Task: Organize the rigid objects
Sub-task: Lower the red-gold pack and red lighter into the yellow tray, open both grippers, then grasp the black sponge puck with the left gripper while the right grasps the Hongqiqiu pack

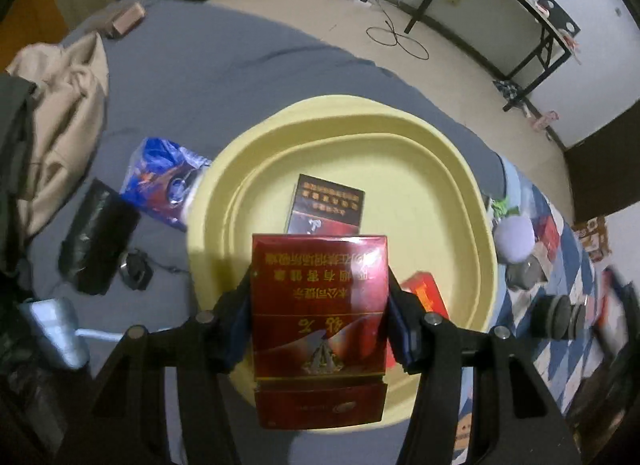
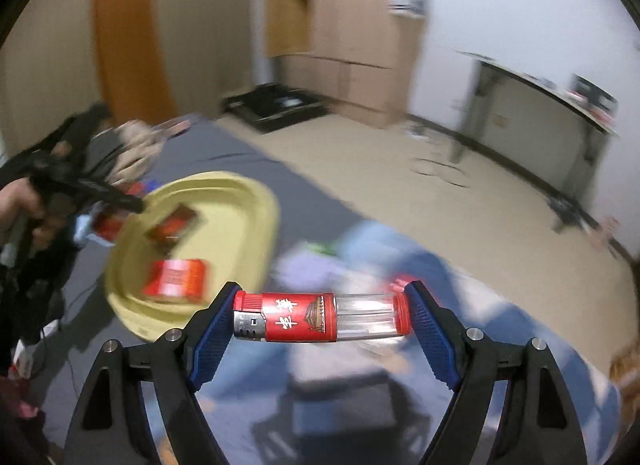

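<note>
While two packs already lay in yellow basin (image 1: 460, 193) on bed, left tool (image 1: 320, 317) clamped red pack (image 1: 320, 305) above it; right tool (image 2: 320, 317) clamped lighter (image 2: 320, 317) nearby, both undelivered; clutter remained.

Red cigarette pack (image 1: 319, 329) has gold Chinese print, upside down here and too blurry to make out. The red lighter (image 2: 322, 317) carries white Chinese characters, turned sideways, beside a gate drawing – can't read them either.
</note>
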The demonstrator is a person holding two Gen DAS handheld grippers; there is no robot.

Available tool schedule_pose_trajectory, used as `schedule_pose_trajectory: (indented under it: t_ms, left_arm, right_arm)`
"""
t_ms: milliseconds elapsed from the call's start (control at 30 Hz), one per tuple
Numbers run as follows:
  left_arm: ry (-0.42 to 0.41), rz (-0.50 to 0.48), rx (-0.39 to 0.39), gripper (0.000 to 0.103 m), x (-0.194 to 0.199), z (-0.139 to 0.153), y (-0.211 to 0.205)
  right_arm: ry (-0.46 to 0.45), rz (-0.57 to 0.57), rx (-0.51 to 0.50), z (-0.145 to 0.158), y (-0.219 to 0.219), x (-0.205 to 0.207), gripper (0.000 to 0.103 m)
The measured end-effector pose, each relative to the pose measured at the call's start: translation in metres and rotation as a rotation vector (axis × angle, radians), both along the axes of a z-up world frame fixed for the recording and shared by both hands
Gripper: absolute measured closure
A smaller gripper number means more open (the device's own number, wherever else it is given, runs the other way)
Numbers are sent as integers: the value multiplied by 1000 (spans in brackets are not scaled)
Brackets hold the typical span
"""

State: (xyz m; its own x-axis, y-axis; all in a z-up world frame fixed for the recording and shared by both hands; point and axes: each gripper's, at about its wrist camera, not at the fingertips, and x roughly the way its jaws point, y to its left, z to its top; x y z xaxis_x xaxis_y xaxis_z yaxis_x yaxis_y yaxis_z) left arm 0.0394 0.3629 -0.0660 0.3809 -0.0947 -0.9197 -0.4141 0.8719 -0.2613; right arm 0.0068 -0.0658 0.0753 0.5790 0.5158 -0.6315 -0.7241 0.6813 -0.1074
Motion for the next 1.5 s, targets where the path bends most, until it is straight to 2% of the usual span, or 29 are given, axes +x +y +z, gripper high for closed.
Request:
schedule_pose_trajectory:
  t_ms: [133, 233, 433, 600, 633, 667, 700, 733, 767, 900, 1000, 1067, 1233, 1333, 1467, 1500]
  left_arm:
    - [13, -11, -18, 45, 34, -14, 2]
    - [33, -27, 21, 45, 52, -20, -1]
    - [58, -25, 20, 45, 58, -37, 8]
    - [42, -14, -6, 40, 59, -41, 9]
    - [33, -6, -16, 34, 57, -38, 12]
    - [15, 7, -22, 21, 54, -33, 14]
    - [-3, 16, -25, 15, 53, -28, 15]
    - [-29, 26, -25, 5, 50, -19, 16]
    - [-50, 28, -29, 0, 48, -12, 15]
    - [-115, -45, -53, 0, 44, 23, -4]
    - [-132, -129, -62, 0, 46, 42, -38]
    - [-144, -189, -83, 0, 47, 52, -65]
    - [-142, -345, -131, 0, 54, 61, -151]
    - [-113, -441, -123, 0, 54, 52, -215]
    - [-79, -546, -70, 0, 52, 28, -298]
    - [-61, -577, -61, 0, 51, 21, -316]
  right_arm:
    - [40, 117, -68, -35, 86, -21, 21]
    - [98, 135, -111, -68, 131, -24, 21]
    - [44, 112, -223, -103, 174, -15, 21]
    - [50, 130, -255, -117, 200, -10, 20]
    - [57, 138, -246, -118, 203, -9, 20]
    - [69, 142, -236, -121, 205, -12, 18]
    - [86, 144, -228, -121, 205, -12, 9]
    - [108, 148, -227, -121, 209, -11, 4]
    - [111, 150, -225, -121, 211, -11, 1]
    - [104, 160, -138, -86, 197, -23, 0]
    - [116, 118, -47, -55, 161, -29, 0]
    - [123, 71, 2, -36, 122, -29, 0]
    - [86, -123, -20, -11, -5, -18, 0]
    - [70, -299, -60, -4, -100, -8, 0]
    - [186, -616, -5, -11, -231, 15, 0]
    - [212, -663, 14, -14, -250, 19, 0]
